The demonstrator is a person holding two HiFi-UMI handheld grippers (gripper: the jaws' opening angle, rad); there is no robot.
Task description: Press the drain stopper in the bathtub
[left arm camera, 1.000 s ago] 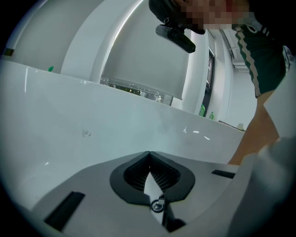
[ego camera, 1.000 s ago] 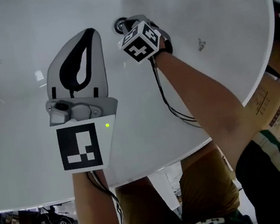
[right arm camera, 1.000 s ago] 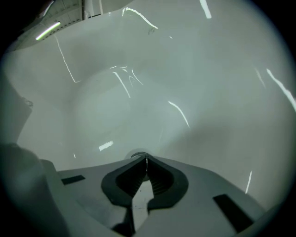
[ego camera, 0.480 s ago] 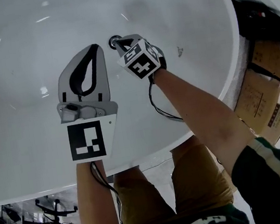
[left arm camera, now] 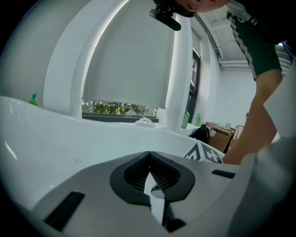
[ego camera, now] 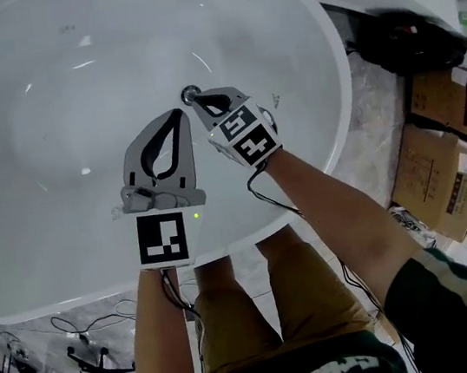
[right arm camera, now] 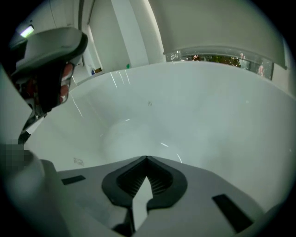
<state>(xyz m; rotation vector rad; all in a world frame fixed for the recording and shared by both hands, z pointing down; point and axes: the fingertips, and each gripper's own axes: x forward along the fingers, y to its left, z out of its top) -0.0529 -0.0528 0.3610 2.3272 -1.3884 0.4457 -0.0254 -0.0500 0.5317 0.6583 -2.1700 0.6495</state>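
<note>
The white oval bathtub (ego camera: 61,208) fills the head view. Its round metal drain stopper (ego camera: 190,93) sits on the tub floor near the middle. My right gripper (ego camera: 199,101) is shut with nothing in it, and its tip shows just below-right of the stopper, raised above it. My left gripper (ego camera: 176,114) hangs beside it on the left, also shut and empty. In the left gripper view the shut jaw tips (left arm camera: 149,153) point at the far tub wall (left arm camera: 55,139). The right gripper view shows shut tips (right arm camera: 147,159) over the bare tub interior (right arm camera: 194,115); the stopper is hidden there.
Cardboard boxes (ego camera: 450,157) and a black bag (ego camera: 403,38) stand on the floor right of the tub. Cables and dark gear (ego camera: 77,364) lie below the near rim. Green bottles (left arm camera: 185,119) stand on the ledge behind the tub.
Both grippers have risen from the tub floor, the right one more. Its tip has come off the stopper. The tub now looks smaller and farther in the head view.
</note>
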